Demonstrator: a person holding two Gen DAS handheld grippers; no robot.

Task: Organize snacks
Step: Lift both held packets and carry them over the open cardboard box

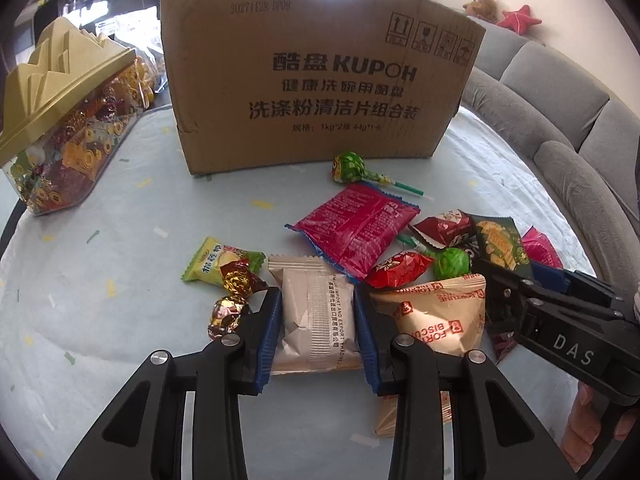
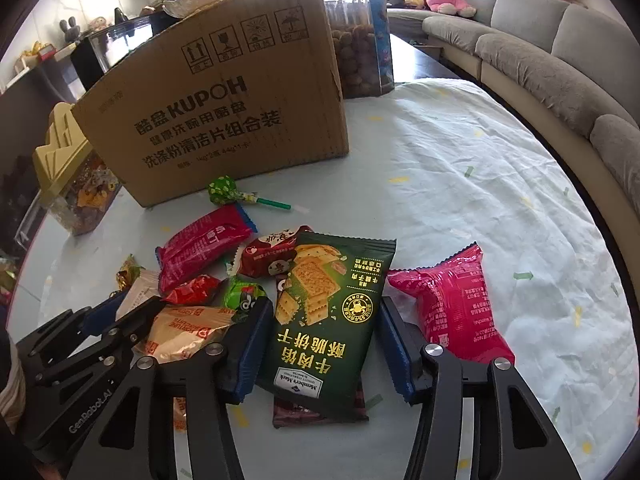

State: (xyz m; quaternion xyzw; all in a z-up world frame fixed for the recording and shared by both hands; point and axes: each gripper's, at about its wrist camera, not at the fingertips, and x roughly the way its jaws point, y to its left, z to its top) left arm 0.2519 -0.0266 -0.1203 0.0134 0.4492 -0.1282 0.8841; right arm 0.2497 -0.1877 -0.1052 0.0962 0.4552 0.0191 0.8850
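I have the grey sofa (image 2: 560, 64) curving along the right of the room, and in front of it the table under its pale speckled cloth (image 2: 460, 168). The largest thing on the cloth is the brown KUPOH cardboard box (image 1: 316, 68), standing upright at the far side. To its left sits the clear candy tub (image 1: 68, 140) with a gold crown-shaped lid, and behind the box's right corner I can see a tall clear jar of brown balls (image 2: 360, 60). The snacks lie in a loose heap in front of the box. My right gripper (image 2: 320, 344) is spread wide with its blue pads on either side of the dark green cracker packet (image 2: 328, 312); there are gaps at both pads, so it has hold of nothing. Just right of that lies a magenta packet (image 2: 448, 304), and a second magenta packet (image 1: 356, 228) lies nearer the box. My left gripper (image 1: 318, 336) is closed in around the beige biscuit packet (image 1: 316, 316), both blue pads pressed against its sides. Touching that gripper's right finger is the tan Fortune biscuit packet (image 1: 436, 316). A yellow-green candy packet (image 1: 218, 260) lies left of the beige one, with two foil-wrapped sweets (image 1: 236, 292) beside it. A green lollipop (image 1: 352, 168) lies just in front of the box.
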